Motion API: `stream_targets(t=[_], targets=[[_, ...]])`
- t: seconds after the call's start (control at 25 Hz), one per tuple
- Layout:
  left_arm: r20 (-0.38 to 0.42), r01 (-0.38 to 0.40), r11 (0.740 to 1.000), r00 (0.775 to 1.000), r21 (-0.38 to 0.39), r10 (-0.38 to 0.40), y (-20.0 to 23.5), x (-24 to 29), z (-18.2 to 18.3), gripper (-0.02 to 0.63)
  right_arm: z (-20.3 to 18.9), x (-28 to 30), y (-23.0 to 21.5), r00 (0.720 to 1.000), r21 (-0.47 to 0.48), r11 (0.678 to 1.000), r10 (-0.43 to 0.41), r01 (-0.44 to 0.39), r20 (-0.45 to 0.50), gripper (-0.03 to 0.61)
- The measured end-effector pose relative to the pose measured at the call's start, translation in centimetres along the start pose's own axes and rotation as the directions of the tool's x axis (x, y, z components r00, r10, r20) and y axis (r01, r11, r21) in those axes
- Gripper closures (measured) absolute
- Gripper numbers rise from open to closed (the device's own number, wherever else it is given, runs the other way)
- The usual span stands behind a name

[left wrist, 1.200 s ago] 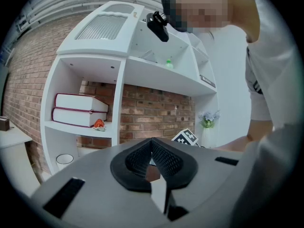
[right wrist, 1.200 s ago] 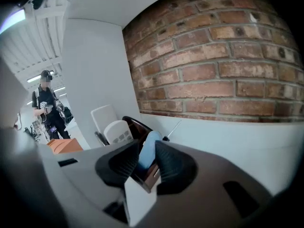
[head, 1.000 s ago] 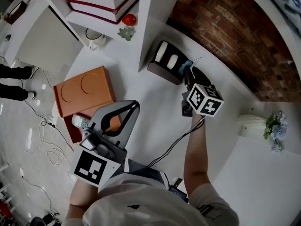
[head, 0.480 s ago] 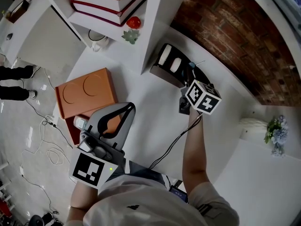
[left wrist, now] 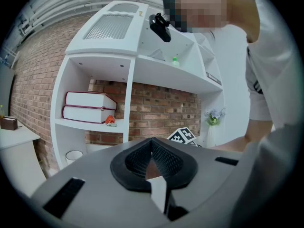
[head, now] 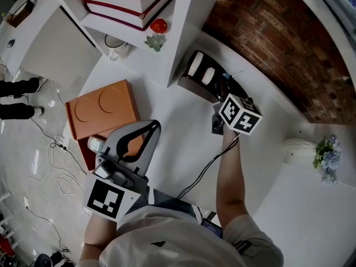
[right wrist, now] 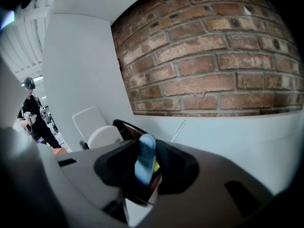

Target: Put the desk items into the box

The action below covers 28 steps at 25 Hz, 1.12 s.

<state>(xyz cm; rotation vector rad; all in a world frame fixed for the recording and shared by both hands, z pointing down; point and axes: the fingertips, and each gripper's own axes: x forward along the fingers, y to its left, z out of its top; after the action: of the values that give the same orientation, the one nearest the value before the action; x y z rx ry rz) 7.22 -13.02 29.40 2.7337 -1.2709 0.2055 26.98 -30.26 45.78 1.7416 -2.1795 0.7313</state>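
Our right tool (head: 223,87) is clenched on a slim blue item (right wrist: 145,159) at the dark holder (head: 189,85) by the brick wall. Its jaws have just been closing, and the item stands between the pads. Our left tool (head: 156,125) is clenched on nothing, tips together, and hovers over the near left of the surface (head: 183,149), just beside the orange box (head: 100,111). The box lies at the surface's left edge, well apart from the holder.

The step in hand looks like drawing the item out of the holder; we cannot tell whether its lower end sits inside. To do it well we first make sure of the grip. The item is narrow and looks smooth, so we want the pads square on its sides with a fair length of it between them, not just the tip. Then we lift along the item's own line, so that it does not lever against the rim or tip the holder and the white things (head: 200,71) in it. Once it is free we carry it low across the surface to the box, clear of the shelf's upright. The left tool is idle and could steady the holder or wait at the box. We cannot tell whether the box's top is open, so we check before letting go
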Motion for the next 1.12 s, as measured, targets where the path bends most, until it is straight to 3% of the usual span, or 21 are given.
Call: stream_targets(t=[0.32,0.72,1.12], targets=[[0.006,0.006,1.000,1.000,0.001,-0.006,-0.2,-0.3,0.0,0.601,1.7,-1.6,0.6,0.998,-0.007,1.000,0.006,-0.006,0.060,0.451],[0.035,0.036,0.999,0.999,0.002,-0.036,-1.1,-0.5,0.5,0.601,5.4,-5.5,1.9,0.985,-0.102,0.995,-0.005,0.023,0.173,0.453],[0.061,0.081,0.997,0.995,0.002,-0.081,-2.0,-0.9,0.9,0.600,7.3,-9.7,5.0,0.972,-0.143,0.990,0.043,-0.010,0.233,0.453]])
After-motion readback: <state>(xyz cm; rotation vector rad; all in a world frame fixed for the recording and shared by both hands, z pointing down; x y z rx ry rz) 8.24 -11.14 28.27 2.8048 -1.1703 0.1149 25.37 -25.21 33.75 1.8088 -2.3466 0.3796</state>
